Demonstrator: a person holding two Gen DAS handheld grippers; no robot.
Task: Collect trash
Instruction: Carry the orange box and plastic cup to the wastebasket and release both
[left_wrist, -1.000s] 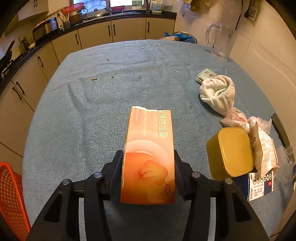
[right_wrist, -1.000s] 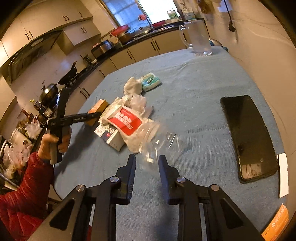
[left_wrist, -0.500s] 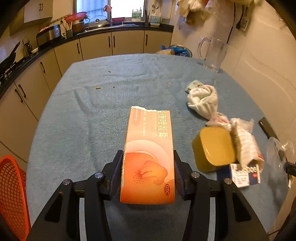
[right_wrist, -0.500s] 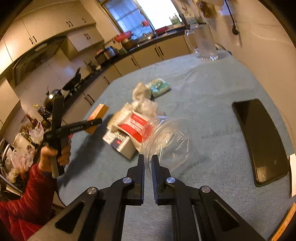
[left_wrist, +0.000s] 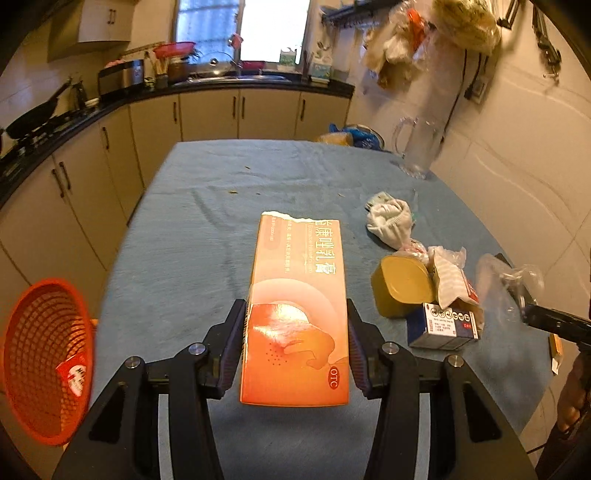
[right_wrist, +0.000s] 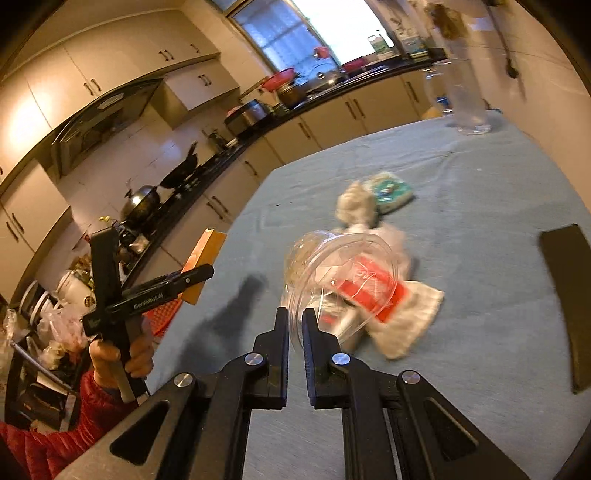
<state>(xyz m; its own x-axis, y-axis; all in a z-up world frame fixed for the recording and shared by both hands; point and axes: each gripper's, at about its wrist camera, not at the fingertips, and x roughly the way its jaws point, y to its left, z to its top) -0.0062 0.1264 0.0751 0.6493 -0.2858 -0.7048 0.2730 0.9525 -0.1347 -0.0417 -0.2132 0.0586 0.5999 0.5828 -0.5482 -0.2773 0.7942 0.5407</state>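
Observation:
My left gripper (left_wrist: 295, 325) is shut on a long orange medicine box (left_wrist: 297, 302), held lengthwise above the blue table (left_wrist: 192, 266). The same orange box (right_wrist: 205, 264) shows in the right wrist view, held by a hand in a red sleeve at the table's left edge. My right gripper (right_wrist: 294, 317) is shut on the rim of a clear plastic cup (right_wrist: 340, 280), lifted off the table and tilted. That clear cup (left_wrist: 506, 291) appears at the right in the left wrist view. An orange mesh basket (left_wrist: 44, 362) with a red wrapper inside stands left of the table.
On the table lie a yellow tub (left_wrist: 402, 290), a white and blue small box (left_wrist: 445, 326), a crumpled wrapper with red print (right_wrist: 391, 306), a white cloth (left_wrist: 389, 221), a green tissue pack (right_wrist: 391, 188), a clear jug (left_wrist: 417, 147) and a black phone (right_wrist: 569, 295).
My right gripper shut on the clear cup and lifted it from the table. My left gripper rose and drew back with the orange box, bringing the orange basket further into view.

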